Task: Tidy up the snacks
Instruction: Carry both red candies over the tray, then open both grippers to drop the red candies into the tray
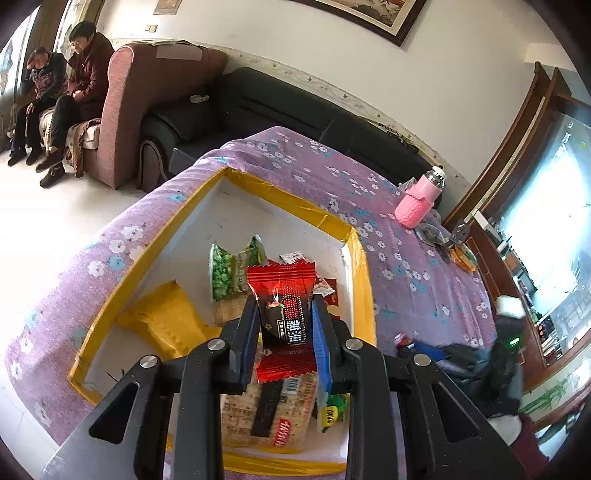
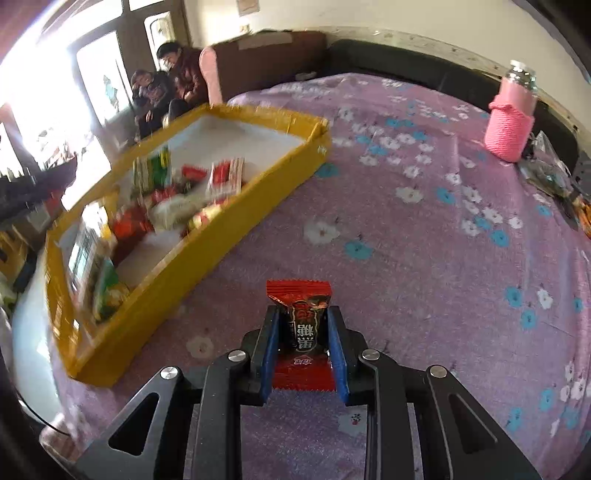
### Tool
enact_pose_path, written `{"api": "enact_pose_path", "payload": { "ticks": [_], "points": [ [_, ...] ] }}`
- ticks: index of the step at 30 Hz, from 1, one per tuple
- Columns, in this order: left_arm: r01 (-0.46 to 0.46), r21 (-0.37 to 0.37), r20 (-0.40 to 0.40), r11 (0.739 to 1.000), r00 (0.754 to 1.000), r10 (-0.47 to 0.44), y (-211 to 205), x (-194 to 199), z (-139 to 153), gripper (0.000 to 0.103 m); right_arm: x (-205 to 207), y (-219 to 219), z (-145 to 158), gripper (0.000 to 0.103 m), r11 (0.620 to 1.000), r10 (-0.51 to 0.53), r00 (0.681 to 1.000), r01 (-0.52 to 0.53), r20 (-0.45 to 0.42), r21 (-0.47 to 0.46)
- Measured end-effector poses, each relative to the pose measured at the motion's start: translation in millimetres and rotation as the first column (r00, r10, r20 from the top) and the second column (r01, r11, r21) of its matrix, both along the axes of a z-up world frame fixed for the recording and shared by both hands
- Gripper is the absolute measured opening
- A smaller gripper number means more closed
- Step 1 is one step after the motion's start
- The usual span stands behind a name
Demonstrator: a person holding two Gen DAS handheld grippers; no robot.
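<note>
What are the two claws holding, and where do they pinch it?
Each claw pinches a red candy packet across its middle: the left claw holds one candy above the yellow box; the right claw holds another over the purple cloth.

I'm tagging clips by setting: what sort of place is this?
Most likely a home living room: a black sofa along the wall, a pink armchair where people sit, a framed picture, and a table under a purple floral cloth.
</note>
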State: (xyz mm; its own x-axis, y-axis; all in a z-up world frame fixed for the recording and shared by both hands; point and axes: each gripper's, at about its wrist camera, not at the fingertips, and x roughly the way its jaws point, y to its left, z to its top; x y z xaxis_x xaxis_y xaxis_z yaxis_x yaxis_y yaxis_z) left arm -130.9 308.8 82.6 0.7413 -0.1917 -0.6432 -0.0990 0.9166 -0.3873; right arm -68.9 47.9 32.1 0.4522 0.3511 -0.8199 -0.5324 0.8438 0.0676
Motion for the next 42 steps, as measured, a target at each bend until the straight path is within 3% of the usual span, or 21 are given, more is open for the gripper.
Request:
{"api": "enact_pose_path", "payload": {
  "ticks": [4,9,15,24,30,31,36,42],
  "points": [
    [0.011,0.059,-0.004,0.998,1.000,-0.011,2.8,12.7,8.2,0.024,2.5,11.6,39.6,0.026,0.998,0.021,0.998,-0.024,0.053,0.051],
    [0.012,0.096,-0.018,0.995,1.000,-0.010,15.5,42.0,14.4,0.024,13.9,50.2,69.6,0.025,0.988,0.083,0.995,-0.088,0.048,0.124],
    [0.006,0.035,-0.112,0.999,0.994,-0.002,42.2,85.7,-7.8,0.024,45.3,106.9,45.1,0.025,0.991,0.085,0.996,-0.083,-0.015,0.102],
    [0.004,0.038,-0.229,0.999,0.973,0.005,57.3,123.7,-42.7,0.024,65.2,143.8,4.9,0.025,0.996,0.077,0.993,-0.072,-0.085,0.057],
    [0.001,-0.006,-0.250,1.000,0.968,-0.002,57.0,127.9,-52.1,0.027,61.2,155.0,4.4,0.029,0.995,0.097,0.994,-0.095,-0.060,0.030],
    [0.003,-0.004,-0.246,1.000,0.969,-0.004,55.4,126.8,-50.8,0.030,59.3,155.5,6.4,0.029,0.995,0.099,0.994,-0.097,-0.052,0.028],
    [-0.016,0.003,-0.219,1.000,0.976,0.016,51.1,110.6,-35.8,0.045,32.5,142.3,31.9,0.050,0.991,0.105,0.994,-0.107,0.032,0.076],
    [-0.018,0.026,-0.147,0.999,0.989,0.022,34.7,75.4,-9.0,0.055,-1.4,120.7,43.0,0.053,0.987,0.118,0.989,-0.126,0.089,0.095]
  ]
}}
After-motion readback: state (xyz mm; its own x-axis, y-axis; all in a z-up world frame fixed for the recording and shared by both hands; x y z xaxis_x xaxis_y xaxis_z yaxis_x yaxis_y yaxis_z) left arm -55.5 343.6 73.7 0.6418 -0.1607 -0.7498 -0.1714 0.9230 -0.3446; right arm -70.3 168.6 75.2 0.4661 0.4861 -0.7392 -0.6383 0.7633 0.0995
